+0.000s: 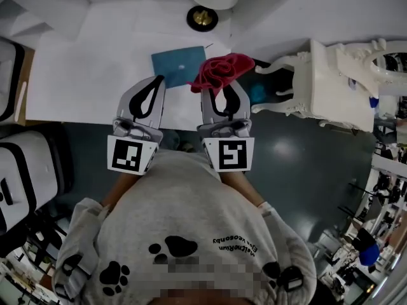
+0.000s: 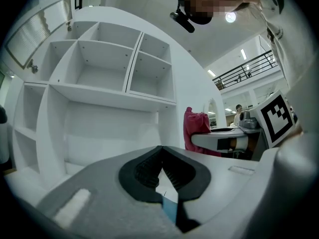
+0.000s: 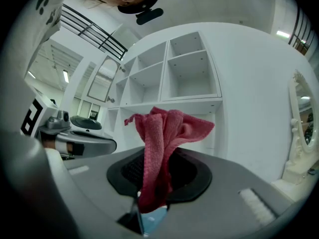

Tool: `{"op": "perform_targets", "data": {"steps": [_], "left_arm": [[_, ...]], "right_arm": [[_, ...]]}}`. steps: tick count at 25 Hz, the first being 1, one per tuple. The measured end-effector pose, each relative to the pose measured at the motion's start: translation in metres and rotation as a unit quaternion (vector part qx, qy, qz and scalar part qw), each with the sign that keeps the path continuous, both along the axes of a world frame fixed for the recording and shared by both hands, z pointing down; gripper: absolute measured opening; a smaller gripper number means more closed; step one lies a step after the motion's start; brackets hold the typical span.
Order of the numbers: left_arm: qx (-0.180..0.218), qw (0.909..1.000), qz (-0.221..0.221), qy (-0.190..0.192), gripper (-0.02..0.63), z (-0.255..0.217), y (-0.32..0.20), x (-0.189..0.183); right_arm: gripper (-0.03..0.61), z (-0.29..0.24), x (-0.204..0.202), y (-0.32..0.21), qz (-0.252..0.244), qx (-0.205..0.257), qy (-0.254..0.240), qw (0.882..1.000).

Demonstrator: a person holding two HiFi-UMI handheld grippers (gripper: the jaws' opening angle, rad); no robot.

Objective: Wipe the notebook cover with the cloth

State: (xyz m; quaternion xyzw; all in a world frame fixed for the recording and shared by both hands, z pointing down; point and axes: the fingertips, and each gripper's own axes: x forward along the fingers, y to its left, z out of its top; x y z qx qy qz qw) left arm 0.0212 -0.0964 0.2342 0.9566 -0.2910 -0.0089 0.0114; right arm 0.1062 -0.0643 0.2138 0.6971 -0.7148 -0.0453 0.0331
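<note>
From the head view I have both tools out over the near edge of the white table [image 1: 82, 75], side by side with their marker cubes toward me. My right gripper [image 1: 219, 93] is clamped on the red cloth [image 1: 219, 70]. In the right gripper view the fabric is pinched between the ribbed pads and bunches out loosely past the tips toward 12 o'clock. My left gripper [image 1: 155, 80] holds nothing. In the left gripper view its jaw tips meet, and only a narrow slot stays open behind them. A sliver of teal shows through that slot.

That teal is the notebook [image 1: 179, 66], lying flat and closed on the table at about 1 o'clock from the left tips. It is turned slightly askew to the table edge. The cloth sits at the notebook's 3 o'clock and overlaps its right corner from above, but I cannot tell whether it is actually resting on the cover.

A small brass-coloured object on a black disc [image 1: 202, 18] stands near the table's far edge, at roughly 1 o'clock from the notebook and well apart from it. An ornate white chair [image 1: 331, 81] stands off the table at the cloth's 3 o'clock. Both gripper views look onto a white shelving unit [image 2: 114, 68] with bare compartments.
</note>
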Motion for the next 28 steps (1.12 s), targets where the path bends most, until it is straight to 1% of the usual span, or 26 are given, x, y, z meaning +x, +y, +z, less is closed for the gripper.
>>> {"op": "perform_targets", "data": {"steps": [3, 6, 12, 17, 20, 23, 28], "left_arm": [[0.001, 0.9999, 0.017, 0.000, -0.002, 0.001, -0.006, 0.004], [0.000, 0.9996, 0.028, -0.002, -0.002, 0.002, -0.011, 0.004], [-0.012, 0.9996, 0.022, -0.015, -0.002, 0.017, -0.021, 0.004], [-0.029, 0.9991, 0.005, -0.029, -0.002, 0.033, -0.031, 0.004], [-0.036, 0.9987, -0.003, -0.037, -0.002, 0.044, -0.037, 0.005], [-0.048, 0.9980, -0.013, -0.039, -0.002, 0.055, -0.043, 0.004], [-0.061, 0.9965, -0.027, -0.051, -0.002, 0.075, -0.049, 0.001]], "right_arm": [[0.091, -0.001, 0.000, -0.005, 0.015, 0.000, -0.005, 1.000], [0.091, 0.001, -0.001, -0.010, 0.024, -0.002, 0.001, 1.000], [0.091, 0.011, 0.010, -0.023, 0.020, -0.014, 0.012, 1.000], [0.091, 0.025, 0.012, -0.045, -0.013, -0.040, 0.029, 0.999], [0.091, 0.033, 0.009, -0.061, -0.044, -0.045, 0.045, 0.997], [0.091, 0.044, 0.006, -0.075, -0.063, -0.055, 0.046, 0.995], [0.089, 0.062, 0.001, -0.090, -0.093, -0.073, 0.064, 0.991]]}}
